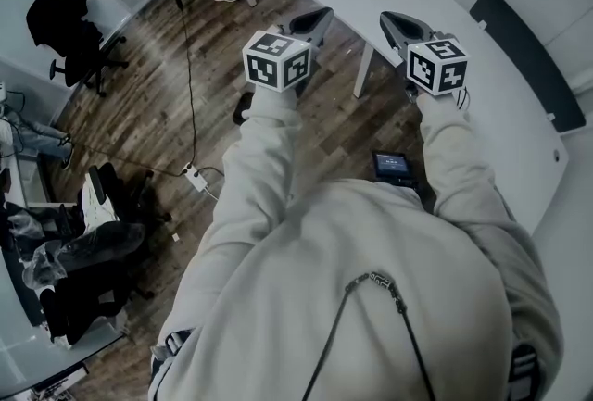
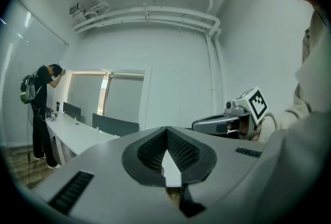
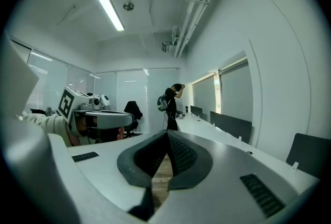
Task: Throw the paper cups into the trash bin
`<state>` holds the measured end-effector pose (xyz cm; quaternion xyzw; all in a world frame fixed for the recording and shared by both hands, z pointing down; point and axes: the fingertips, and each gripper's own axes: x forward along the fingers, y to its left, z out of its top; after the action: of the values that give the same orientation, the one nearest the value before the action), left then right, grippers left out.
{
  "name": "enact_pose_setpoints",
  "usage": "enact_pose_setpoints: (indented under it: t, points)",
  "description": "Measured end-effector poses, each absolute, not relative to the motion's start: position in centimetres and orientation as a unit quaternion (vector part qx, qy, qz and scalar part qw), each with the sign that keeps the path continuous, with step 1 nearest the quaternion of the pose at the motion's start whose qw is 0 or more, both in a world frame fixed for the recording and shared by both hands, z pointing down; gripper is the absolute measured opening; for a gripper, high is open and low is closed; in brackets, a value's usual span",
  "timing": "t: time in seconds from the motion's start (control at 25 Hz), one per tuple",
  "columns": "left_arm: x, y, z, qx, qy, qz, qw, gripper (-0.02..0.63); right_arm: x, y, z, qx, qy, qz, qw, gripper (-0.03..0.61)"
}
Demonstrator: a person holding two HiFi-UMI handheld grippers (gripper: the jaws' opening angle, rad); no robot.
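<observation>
Left claw (image 1: 311,21) and right claw (image 1: 400,27) both closed, empty.
Side by side at upper centre of head view, tips at the near edge of the long white table (image 1: 482,66), wood floor (image 1: 167,103) to the left. Jaws pressed together in both gripper views, nothing between. Paper cups and trash bin show in no view. Person with backpack (image 3: 170,104) stands mid frame by the table.

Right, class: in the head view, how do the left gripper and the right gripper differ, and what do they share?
The left gripper shows against the wooden floor, the right gripper against the white desk. The left gripper's cube bears a different marker pattern from the right gripper's cube. Both are shut, empty and point towards the desk.
</observation>
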<state>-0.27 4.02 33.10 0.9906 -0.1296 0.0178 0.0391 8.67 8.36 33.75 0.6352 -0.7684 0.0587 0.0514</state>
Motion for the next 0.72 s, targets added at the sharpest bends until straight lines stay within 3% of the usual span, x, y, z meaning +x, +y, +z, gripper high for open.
enact_pose_setpoints:
  t: [0.28,0.72]
  points:
    - [2.6,5.3,33.5,0.994,-0.102,0.021,0.043,-0.006,11.1,9.1,34.9,0.647,-0.757,0.078,0.049,0.018]
    - [15.0,7.9,36.4,0.997,-0.041,0.066,0.026,-0.006,24.8,14.4,36.1,0.706,-0.701,0.098,0.036,0.018]
